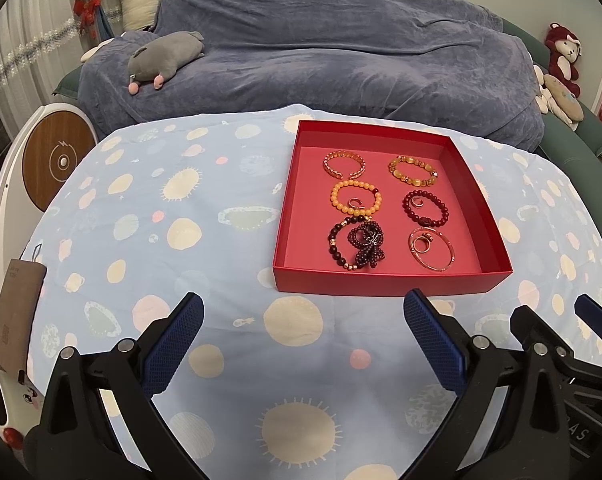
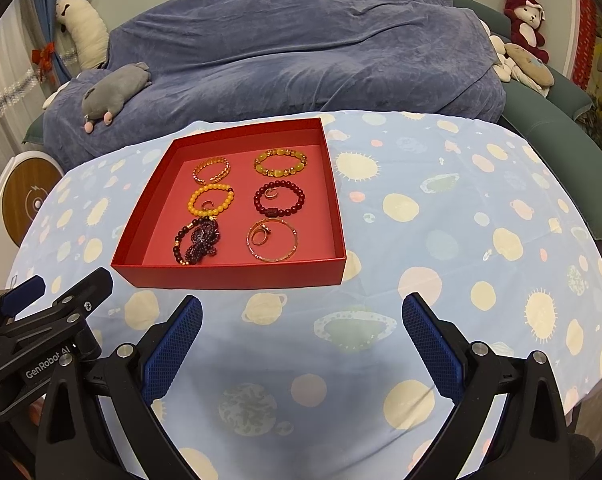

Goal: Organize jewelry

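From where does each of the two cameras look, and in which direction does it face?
Left wrist: sits on the left gripper, facing forward over the tablecloth; red box ahead to the right; right gripper's fingers at right edge.
Right wrist: sits on the right gripper, facing likewise; box ahead-left; left gripper's fingers at left edge.
Shared: box, bracelets, blue-covered sofa.

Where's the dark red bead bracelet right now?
In both views, the dark red bead bracelet sits in the red box's right column, middle row, between the yellow-green bracelet and thin gold bangle.
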